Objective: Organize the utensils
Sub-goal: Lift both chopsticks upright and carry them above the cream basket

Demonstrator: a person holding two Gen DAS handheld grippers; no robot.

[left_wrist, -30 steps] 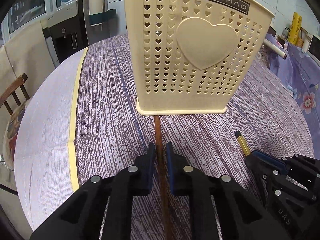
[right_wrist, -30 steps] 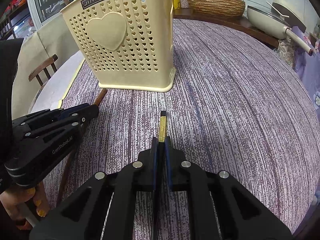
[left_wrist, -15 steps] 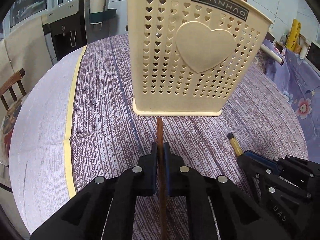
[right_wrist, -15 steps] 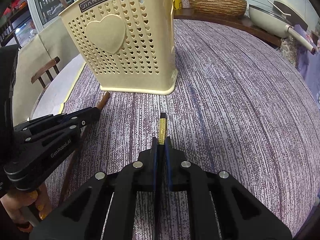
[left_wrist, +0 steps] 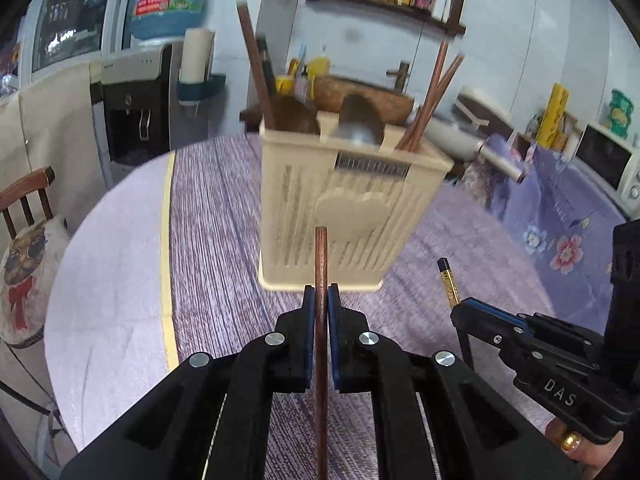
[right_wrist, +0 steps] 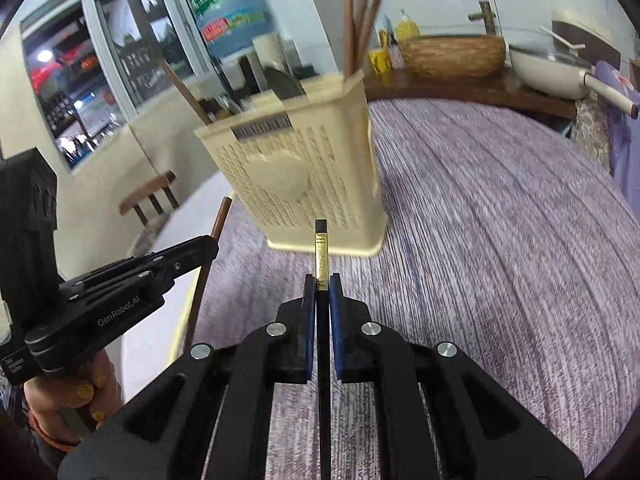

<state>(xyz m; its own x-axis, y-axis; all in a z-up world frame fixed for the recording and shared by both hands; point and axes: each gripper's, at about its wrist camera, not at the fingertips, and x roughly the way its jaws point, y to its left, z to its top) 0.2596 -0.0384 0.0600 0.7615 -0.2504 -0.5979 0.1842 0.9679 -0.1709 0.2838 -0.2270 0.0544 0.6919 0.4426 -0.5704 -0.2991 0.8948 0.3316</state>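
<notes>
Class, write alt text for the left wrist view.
The left gripper clamps a brown chopstick aimed at a cream utensil holder on the purple-striped table; the right gripper holds a black-and-gold chopstick beside it.

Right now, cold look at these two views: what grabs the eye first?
The cream holder stands mid-table, blurred, with brown chopsticks and spoons poking out of its top. In front of it the left gripper is shut on a brown chopstick, and the right gripper on a black chopstick with a gold band, both pointing at the holder.
</notes>
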